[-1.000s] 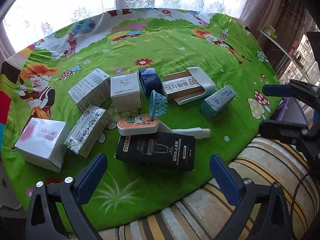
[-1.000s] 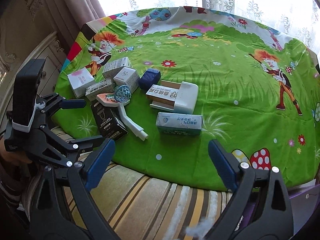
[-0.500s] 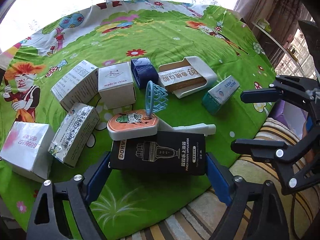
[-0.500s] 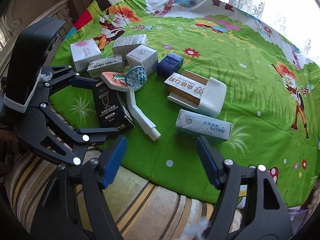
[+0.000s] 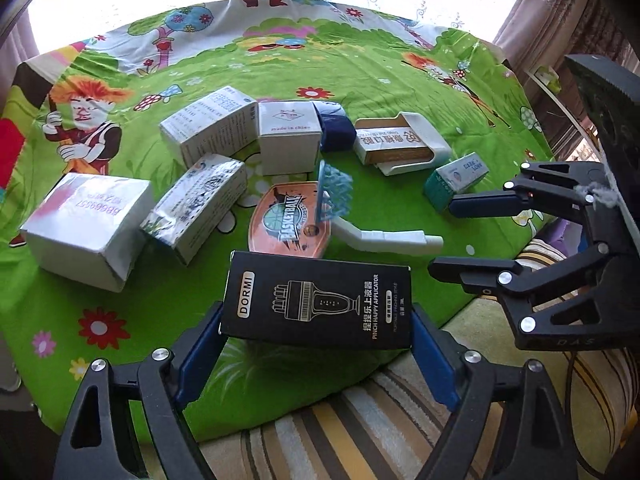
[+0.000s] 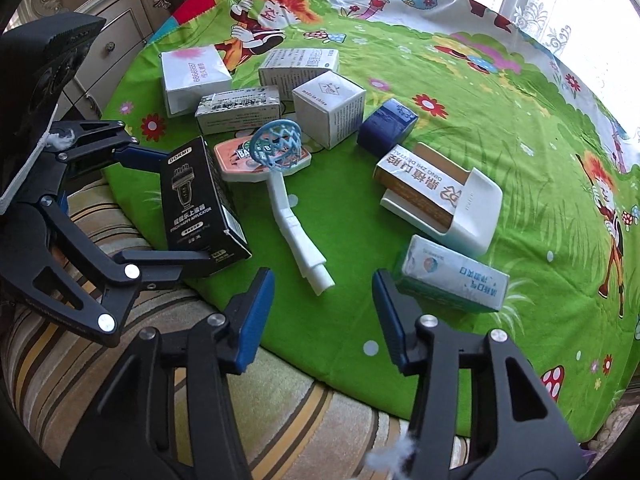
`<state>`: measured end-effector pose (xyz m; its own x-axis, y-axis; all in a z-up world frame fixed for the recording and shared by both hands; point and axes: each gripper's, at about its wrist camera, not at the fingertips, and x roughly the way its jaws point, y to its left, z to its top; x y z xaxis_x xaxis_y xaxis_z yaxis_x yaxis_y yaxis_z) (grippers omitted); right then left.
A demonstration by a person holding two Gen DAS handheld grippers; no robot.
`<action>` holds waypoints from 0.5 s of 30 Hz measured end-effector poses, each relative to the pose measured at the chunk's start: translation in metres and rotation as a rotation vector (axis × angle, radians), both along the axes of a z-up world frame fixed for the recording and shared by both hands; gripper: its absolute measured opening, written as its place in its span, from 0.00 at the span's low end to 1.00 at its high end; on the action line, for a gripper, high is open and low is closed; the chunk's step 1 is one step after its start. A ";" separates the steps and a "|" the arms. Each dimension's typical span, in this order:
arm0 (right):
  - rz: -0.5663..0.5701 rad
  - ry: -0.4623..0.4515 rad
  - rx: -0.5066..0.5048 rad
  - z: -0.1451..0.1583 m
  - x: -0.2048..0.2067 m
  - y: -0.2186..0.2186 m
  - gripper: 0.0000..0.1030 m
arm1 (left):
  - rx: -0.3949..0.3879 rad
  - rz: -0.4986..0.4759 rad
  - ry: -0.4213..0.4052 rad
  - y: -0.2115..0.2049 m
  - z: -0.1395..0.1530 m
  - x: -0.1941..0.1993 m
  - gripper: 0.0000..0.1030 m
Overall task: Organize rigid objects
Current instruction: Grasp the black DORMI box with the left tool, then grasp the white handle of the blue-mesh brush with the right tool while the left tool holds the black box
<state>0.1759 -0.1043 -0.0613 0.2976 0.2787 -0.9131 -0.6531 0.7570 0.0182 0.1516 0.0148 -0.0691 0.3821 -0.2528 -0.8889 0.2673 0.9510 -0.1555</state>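
Observation:
My left gripper (image 5: 316,344) is shut on a black DORMI box (image 5: 318,304), its blue pads against the box's two ends; the right wrist view shows the box (image 6: 200,208) tilted up off the cloth between those fingers. My right gripper (image 6: 324,316) is open and empty, low over the table's near edge, with the teal-and-white box (image 6: 452,276) just beyond its right finger. A toy basketball hoop (image 5: 304,216) with a white handle lies behind the black box. Several white boxes (image 5: 88,224) sit to the left.
A white holder with a brown box (image 5: 400,144), a dark blue box (image 5: 334,128) and a white cube box (image 5: 288,140) lie mid-table on the green cartoon cloth (image 5: 360,72). A striped cushion (image 5: 360,420) runs below the table edge. Cabinet drawers (image 6: 112,40) stand at left.
My left gripper moved forward and shut on the black box, tilting it up off the cloth. My right gripper moved in toward the table and narrowed its opening, near the teal-and-white box.

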 end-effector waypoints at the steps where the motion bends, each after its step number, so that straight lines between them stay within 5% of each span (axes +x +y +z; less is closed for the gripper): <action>1: 0.003 0.003 -0.001 -0.001 0.001 0.002 0.52 | -0.001 0.015 -0.002 0.004 0.001 -0.003 0.85; 11: 0.022 0.061 -0.015 -0.019 0.012 0.018 0.42 | -0.002 0.090 -0.027 0.017 0.005 -0.026 0.85; 15: 0.016 0.071 0.001 -0.020 0.017 0.018 0.23 | -0.002 0.102 -0.032 0.018 0.008 -0.029 0.85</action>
<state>0.1927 -0.0867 -0.0812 0.2278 0.2835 -0.9315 -0.6618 0.7468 0.0654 0.1223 0.0325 -0.0615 0.4336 -0.2127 -0.8757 0.1744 0.9732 -0.1500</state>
